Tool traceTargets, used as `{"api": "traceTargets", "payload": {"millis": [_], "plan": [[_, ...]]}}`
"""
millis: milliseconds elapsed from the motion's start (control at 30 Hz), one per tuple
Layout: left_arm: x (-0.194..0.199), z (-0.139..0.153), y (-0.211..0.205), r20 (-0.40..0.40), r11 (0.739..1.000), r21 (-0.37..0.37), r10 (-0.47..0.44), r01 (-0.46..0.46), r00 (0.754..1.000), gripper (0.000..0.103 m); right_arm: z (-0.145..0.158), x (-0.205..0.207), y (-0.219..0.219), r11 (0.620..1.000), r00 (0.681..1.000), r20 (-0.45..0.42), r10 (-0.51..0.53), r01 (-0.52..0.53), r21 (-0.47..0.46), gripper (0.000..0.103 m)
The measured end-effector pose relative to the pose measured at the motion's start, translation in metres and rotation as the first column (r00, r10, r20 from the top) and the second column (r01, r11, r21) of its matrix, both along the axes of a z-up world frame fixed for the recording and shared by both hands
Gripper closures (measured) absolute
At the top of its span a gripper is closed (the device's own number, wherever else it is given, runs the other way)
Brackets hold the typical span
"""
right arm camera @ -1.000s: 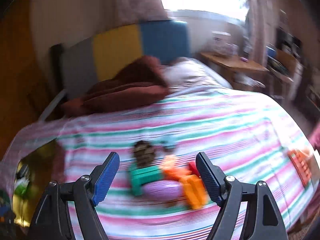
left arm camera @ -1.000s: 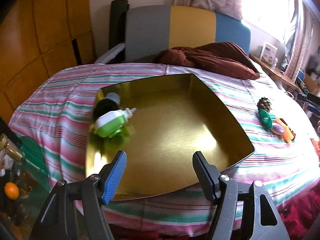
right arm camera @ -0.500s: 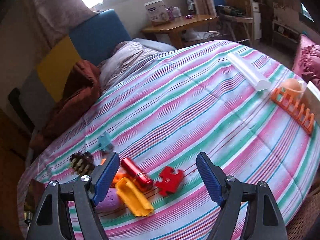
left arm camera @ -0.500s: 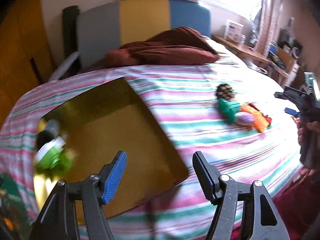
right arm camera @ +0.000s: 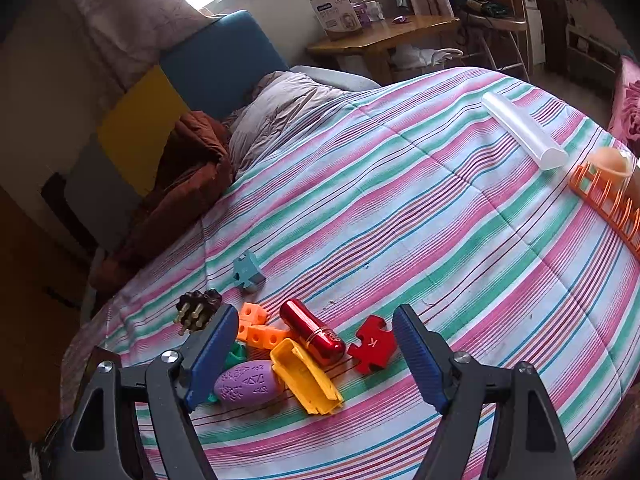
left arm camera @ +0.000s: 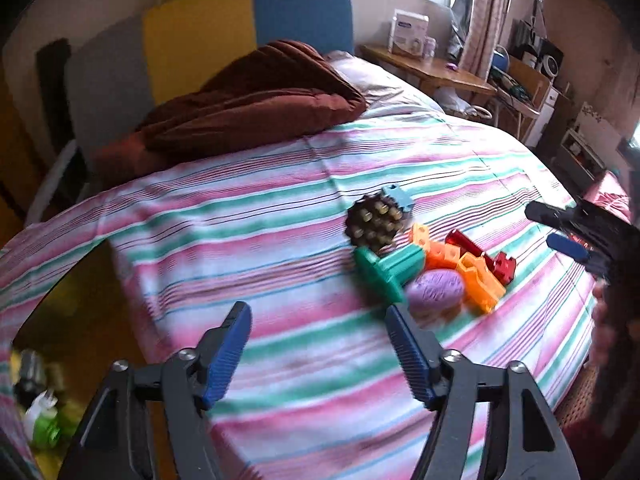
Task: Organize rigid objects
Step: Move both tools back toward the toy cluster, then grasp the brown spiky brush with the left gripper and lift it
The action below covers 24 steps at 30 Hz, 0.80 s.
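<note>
Striped bedspread [right arm camera: 400, 208] in pink, green and white is serving as the work surface. Items lying on it in one tight cluster: red metal cylinder [right arm camera: 312, 333], red puzzle-shaped piece [right arm camera: 373, 344], yellow channel block [right arm camera: 306, 376], purple egg-shaped piece [right arm camera: 248, 383], orange cube links [right arm camera: 256, 330], green flanged peg [left arm camera: 386, 274], dark spiky ball [right arm camera: 198, 309]. Blue puzzle-shaped piece [right arm camera: 247, 270] is sitting just behind the cluster, apart from it. Gold tray [left arm camera: 80, 320] is lying at the bed's left edge, with a green-and-white bottle [left arm camera: 42, 420] blurred inside. Clear tube [right arm camera: 524, 136] and orange rack [right arm camera: 604, 200] are lying well apart at far right.

Left gripper [left arm camera: 318, 354] is hovering short of the cluster, jaws having just been widening, nothing between them. Right gripper [right arm camera: 316, 360] is hanging over the cluster, jaws spread wide, gripping nothing.
</note>
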<state>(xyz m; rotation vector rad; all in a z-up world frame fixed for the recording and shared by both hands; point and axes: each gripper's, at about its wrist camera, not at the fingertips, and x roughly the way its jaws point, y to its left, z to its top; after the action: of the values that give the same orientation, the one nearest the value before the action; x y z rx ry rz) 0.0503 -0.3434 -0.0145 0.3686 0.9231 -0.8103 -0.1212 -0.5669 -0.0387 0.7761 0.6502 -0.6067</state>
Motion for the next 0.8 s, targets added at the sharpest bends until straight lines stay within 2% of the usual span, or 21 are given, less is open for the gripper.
{"api": "traceTargets", "payload": {"millis": [67,100,300,567,633,667,700,800], "plan": [[0.006,-0.003,-0.019,-0.020,1.000,-0.006,-0.005,0.005,1.000,0.010,0.001,-0.001,0.000,1.000,1.000,0.007,0.002,-0.002,0.005,0.022],[0.010,-0.004,-0.028,-0.024,1.000,-0.014,-0.006,0.006,1.000,0.009,0.001,-0.001,0.000,1.000,1.000,0.014,0.003,-0.003,0.012,0.022],[0.035,-0.020,-0.082,-0.062,1.000,0.011,-0.021,0.021,0.998,0.009,-0.001,-0.001,-0.003,0.999,0.999,0.033,0.013,-0.014,0.051,0.022],[0.060,-0.055,-0.129,-0.127,0.998,0.065,-0.011,0.020,0.992,0.009,-0.005,0.003,-0.006,0.996,0.999,0.040,0.026,-0.029,0.079,0.022],[0.066,-0.066,-0.135,-0.138,0.997,0.079,-0.006,0.017,0.990,0.020,-0.006,0.004,-0.006,0.996,0.999,0.037,0.033,-0.036,0.081,0.022],[0.068,-0.072,-0.137,-0.183,0.998,0.058,-0.024,0.035,0.983,0.044,-0.006,0.005,-0.005,0.996,0.999,0.034,0.034,-0.036,0.080,0.022],[0.070,-0.075,-0.137,-0.220,0.998,0.043,-0.027,0.038,0.975,0.045,-0.007,0.006,-0.005,0.996,0.999,0.029,0.035,-0.037,0.077,0.022],[0.071,-0.073,-0.128,-0.215,1.000,0.015,-0.004,0.007,0.977,0.045,-0.009,0.006,-0.006,0.997,0.999,0.020,0.034,-0.035,0.075,0.022]]}}
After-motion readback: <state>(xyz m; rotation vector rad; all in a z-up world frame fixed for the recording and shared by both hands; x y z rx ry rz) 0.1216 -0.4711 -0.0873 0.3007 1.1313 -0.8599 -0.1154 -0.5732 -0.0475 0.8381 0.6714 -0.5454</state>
